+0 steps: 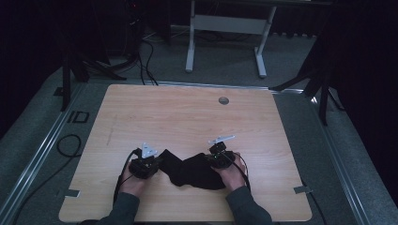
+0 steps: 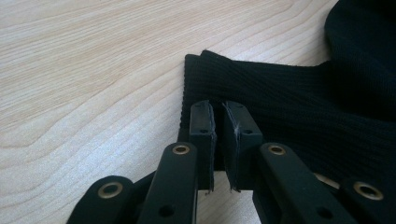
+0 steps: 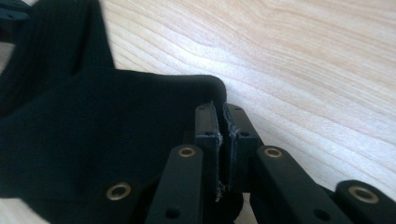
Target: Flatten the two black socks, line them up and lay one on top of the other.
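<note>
I've got the black cloth (image 1: pixel 195 171) at six o'clock on the wooden table (image 1: pixel 187 117), bunched between my two hands. My left gripper (image 2: pixel 218 122) sits at the cloth's nine o'clock end, jaws pressed together on its ribbed hem. My right gripper (image 3: pixel 222 123) is at the three o'clock end, jaws clamped on a rounded fold of the fabric there. A grey round cap (image 1: pixel 223 100) sits at twelve o'clock.
</note>
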The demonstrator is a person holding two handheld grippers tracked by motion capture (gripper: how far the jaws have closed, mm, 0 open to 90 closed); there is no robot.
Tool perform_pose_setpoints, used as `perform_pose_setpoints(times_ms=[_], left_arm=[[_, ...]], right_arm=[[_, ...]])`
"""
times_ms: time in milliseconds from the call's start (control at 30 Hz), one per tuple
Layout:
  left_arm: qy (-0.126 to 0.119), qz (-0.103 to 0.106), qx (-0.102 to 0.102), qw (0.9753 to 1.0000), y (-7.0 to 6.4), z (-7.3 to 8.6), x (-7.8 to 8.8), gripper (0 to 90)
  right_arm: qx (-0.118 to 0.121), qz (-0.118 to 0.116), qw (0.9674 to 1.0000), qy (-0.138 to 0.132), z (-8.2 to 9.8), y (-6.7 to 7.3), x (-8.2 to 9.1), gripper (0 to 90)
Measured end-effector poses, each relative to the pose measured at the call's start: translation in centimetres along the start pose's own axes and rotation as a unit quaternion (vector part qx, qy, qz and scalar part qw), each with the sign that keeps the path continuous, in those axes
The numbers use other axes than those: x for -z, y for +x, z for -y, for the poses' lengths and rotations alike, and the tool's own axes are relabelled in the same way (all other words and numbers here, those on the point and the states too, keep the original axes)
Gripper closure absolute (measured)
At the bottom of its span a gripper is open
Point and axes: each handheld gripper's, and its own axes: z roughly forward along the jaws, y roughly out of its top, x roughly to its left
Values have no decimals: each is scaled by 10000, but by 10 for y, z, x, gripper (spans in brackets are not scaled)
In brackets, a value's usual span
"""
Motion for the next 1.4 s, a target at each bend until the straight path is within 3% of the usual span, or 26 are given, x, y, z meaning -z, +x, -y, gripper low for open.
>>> perform_pose_setpoints(times_ms=[367, 800, 900, 1400], left_arm=[[-18, 2, 19, 10000, 0, 0, 0, 830], [-13, 13, 19, 10000, 0, 0, 0, 828], [-18, 15, 24, 10000, 0, 0, 0, 828], [-20, 26, 41, 10000, 0, 0, 0, 827]], right_arm=[[64, -62, 9996, -255, 2, 7, 23, 853], [156, -43, 9986, -509, 18, 15, 57, 852], [132, -140, 9983, -553, 23, 16, 64, 852], [66, 31, 9982, -596, 44, 10, 84, 853]])
